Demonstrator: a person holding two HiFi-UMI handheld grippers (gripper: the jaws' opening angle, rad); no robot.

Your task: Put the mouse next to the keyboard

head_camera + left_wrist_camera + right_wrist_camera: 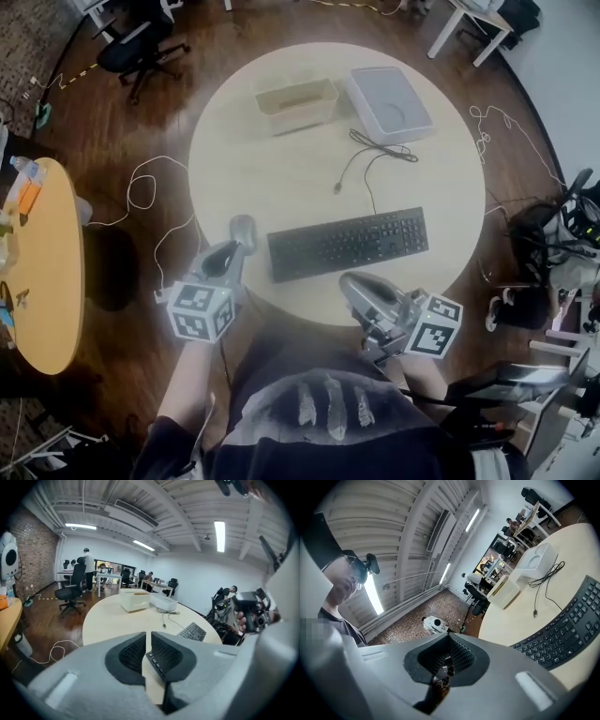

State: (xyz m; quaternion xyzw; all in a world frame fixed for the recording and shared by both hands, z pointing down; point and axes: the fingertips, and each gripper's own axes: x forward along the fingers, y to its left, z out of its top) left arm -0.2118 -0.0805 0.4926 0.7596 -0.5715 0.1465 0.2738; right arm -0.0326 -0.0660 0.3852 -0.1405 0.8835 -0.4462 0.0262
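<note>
**A:** Where has the mouse ended up?

**B:** The mouse (243, 232) lies on the round counter (234, 159), just beside the left end of the keyboard (347, 244). There may be a sliver of counter between them, but the head view is too small to be sure.

**A:** And the tongs?

**B:** The left tongs (225, 258) hang over the counter's near edge, tips close to the mouse and holding nothing. Their pads (132, 652) stand a crack apart with only counter showing through. The right tongs (359, 291) sit at the near edge below the keyboard, clenched on nothing, pads (461, 656) pressed together.

**A:** Anything else on there?

**B:** A beige bin (297, 103), a grey box (389, 103) and a loose black cable (375, 155), all on the far side beyond the keyboard
</note>
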